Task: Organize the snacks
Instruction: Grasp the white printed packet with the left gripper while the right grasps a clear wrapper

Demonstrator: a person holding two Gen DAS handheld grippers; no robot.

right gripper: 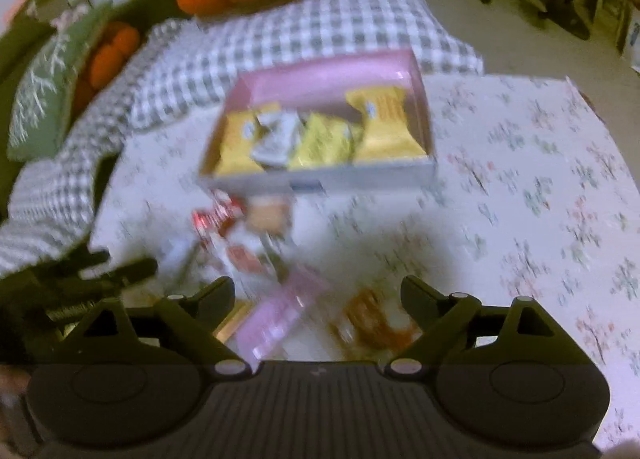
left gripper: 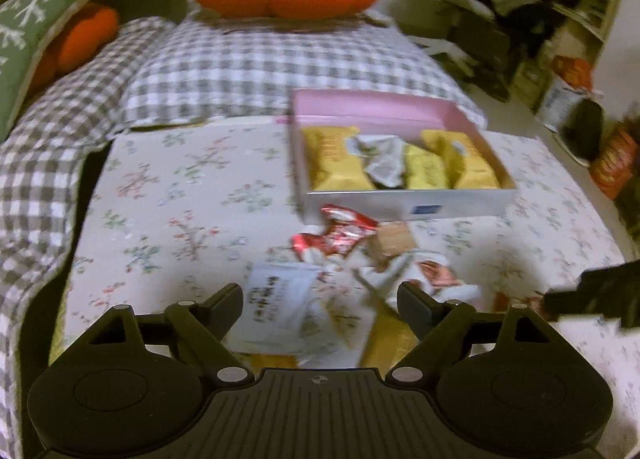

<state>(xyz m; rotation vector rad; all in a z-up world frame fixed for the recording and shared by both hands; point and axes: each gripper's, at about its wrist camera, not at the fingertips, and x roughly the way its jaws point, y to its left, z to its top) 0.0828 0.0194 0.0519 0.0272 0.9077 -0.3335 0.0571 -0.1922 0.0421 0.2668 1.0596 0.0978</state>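
Two hand-held grippers hover over the loose snack pile on the floral table [left gripper: 168, 195]: the left hand-held gripper [left gripper: 320, 301] has its jaws standing apart above a white packet [left gripper: 280, 299], nothing pinched between them, and the right hand-held gripper [right gripper: 318, 295] is likewise spread wide over a pink packet [right gripper: 276, 311] and what looks like an orange-brown one [right gripper: 368, 319], though the blur there makes that uncertain

Risks from here: the wrappers overlap, so a closing jaw could pinch two at once or catch only a crinkled edge and let it slip. With both tools crowding one pile, they might knock together or sweep the red wrapper [left gripper: 340, 231] off toward the near edge

From the left view the pink box [left gripper: 404, 203] sits at about one o'clock of the pile, open side up, its long axis running three to nine o'clock; the yellow packs [left gripper: 332, 159] inside lie crosswise, ends toward twelve and six. A carelessly dropped packet could land on its front rim
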